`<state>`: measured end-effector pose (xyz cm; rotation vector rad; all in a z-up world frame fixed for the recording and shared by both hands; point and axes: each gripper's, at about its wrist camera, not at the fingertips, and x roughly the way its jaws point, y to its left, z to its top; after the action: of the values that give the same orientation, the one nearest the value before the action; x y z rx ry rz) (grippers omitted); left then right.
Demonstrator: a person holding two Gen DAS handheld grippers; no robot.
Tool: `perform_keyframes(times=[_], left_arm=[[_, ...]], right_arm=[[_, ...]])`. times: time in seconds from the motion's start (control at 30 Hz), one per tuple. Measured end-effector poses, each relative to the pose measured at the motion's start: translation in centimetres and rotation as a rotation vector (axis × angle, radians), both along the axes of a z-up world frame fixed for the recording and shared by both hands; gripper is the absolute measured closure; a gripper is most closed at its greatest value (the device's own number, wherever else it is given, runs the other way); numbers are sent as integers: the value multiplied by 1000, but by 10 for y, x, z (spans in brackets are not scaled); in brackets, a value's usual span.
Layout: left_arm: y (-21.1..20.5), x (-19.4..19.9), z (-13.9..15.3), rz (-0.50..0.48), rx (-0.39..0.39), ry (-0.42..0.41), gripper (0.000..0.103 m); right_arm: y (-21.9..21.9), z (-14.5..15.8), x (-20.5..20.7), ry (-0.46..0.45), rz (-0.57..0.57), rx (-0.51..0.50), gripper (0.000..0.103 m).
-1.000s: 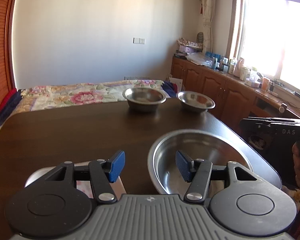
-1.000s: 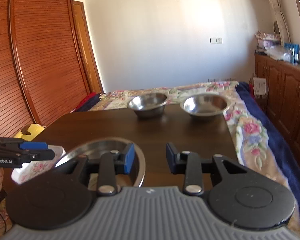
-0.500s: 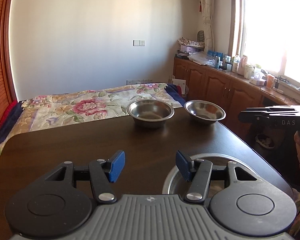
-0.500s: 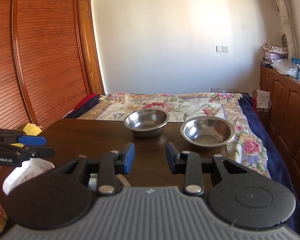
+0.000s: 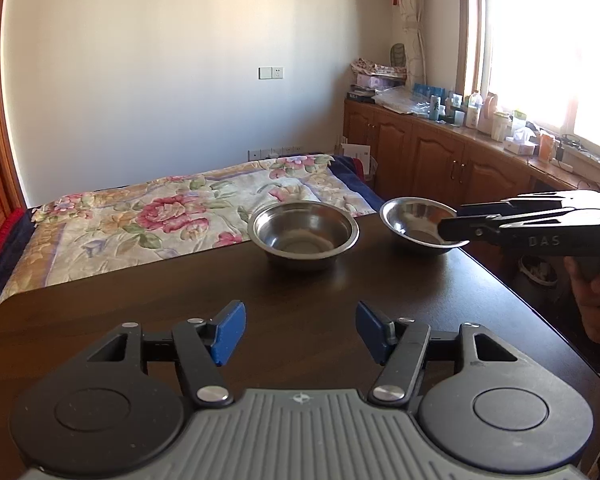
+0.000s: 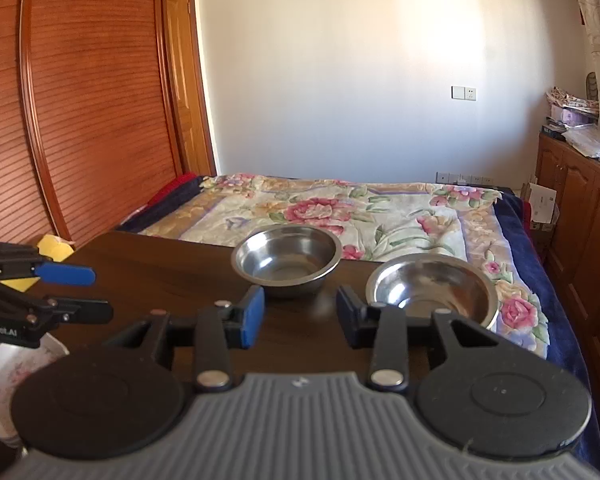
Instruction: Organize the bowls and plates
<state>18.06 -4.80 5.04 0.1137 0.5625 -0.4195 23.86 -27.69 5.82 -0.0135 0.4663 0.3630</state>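
Two steel bowls stand at the far edge of the dark wooden table (image 5: 100, 312): a deeper bowl (image 5: 303, 234) (image 6: 287, 259) on the left and a shallower bowl (image 5: 418, 224) (image 6: 430, 290) to its right. My left gripper (image 5: 299, 330) is open and empty above the table's middle. My right gripper (image 6: 300, 314) is open and empty, close before the two bowls; in the left wrist view it reaches in from the right next to the shallower bowl (image 5: 452, 226). A white floral dish (image 6: 4, 368) lies at the near left.
A bed with a floral cover (image 5: 160, 216) lies beyond the table's far edge. Wooden cabinets (image 5: 440, 160) with bottles run along the right wall under a bright window. A slatted wooden wardrobe (image 6: 80, 100) stands on the left.
Both grippers have risen and moved forward toward the two far bowls. The large steel basin near the front has dropped out of both views.
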Motion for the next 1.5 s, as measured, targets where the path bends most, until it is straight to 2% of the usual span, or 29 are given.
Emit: perform_keyframes(times=[0.23, 0.57, 0.9, 1.5], left_arm=[[-8, 27, 4, 0, -19, 0, 39], [-18, 68, -2, 17, -39, 9, 39], [-23, 102, -15, 46, -32, 33, 39], [-34, 137, -34, 61, -30, 84, 39]], right_arm=[[4, -4, 27, 15, 10, -17, 58], [13, -16, 66, 76, 35, 19, 58], [24, -20, 96, 90, 35, -33, 58], [30, -36, 118, 135, 16, -40, 58]])
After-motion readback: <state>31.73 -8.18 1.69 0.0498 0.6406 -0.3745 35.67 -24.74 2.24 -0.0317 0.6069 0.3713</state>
